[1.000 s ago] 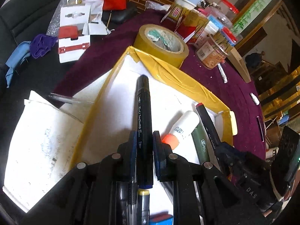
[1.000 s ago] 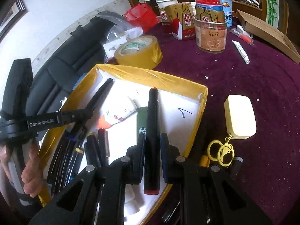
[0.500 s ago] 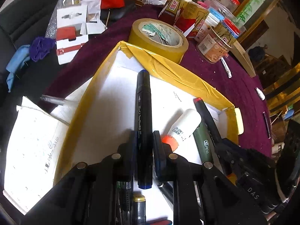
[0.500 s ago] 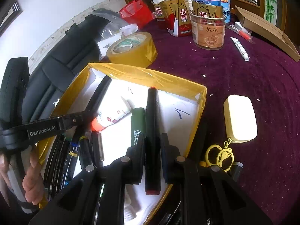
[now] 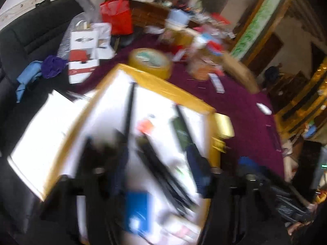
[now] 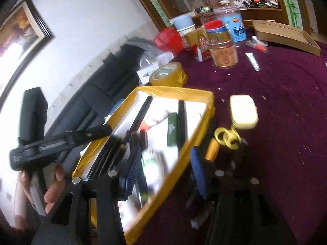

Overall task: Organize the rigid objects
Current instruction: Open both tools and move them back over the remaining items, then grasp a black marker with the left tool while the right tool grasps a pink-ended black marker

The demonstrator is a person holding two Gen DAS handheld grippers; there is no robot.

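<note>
A yellow-taped box (image 6: 204, 97) with a white inside holds several markers. In the blurred left wrist view my left gripper (image 5: 159, 167) hangs over the box (image 5: 163, 87) with its jaws opening. Nothing is pressed between them. A long black marker (image 5: 128, 110) lies in the box ahead of it. My right gripper (image 6: 166, 171) is over the box's near right side, its jaws also opening and gripping nothing. Another black marker (image 6: 181, 120) rests in the box beside a green marker (image 6: 171, 128).
A yellow tape roll (image 6: 168, 74), jars (image 6: 223, 49) and a cardboard tray (image 6: 286, 34) stand at the back of the purple cloth. A cream case with a gold keyring (image 6: 243, 110) lies right of the box. A hand (image 6: 53, 183) holds the left gripper. White paper (image 5: 45, 126) lies left.
Both grippers were shut on black markers and have let them go into the box. Both have opened wide and pulled back and up, so the views show more of the room.
</note>
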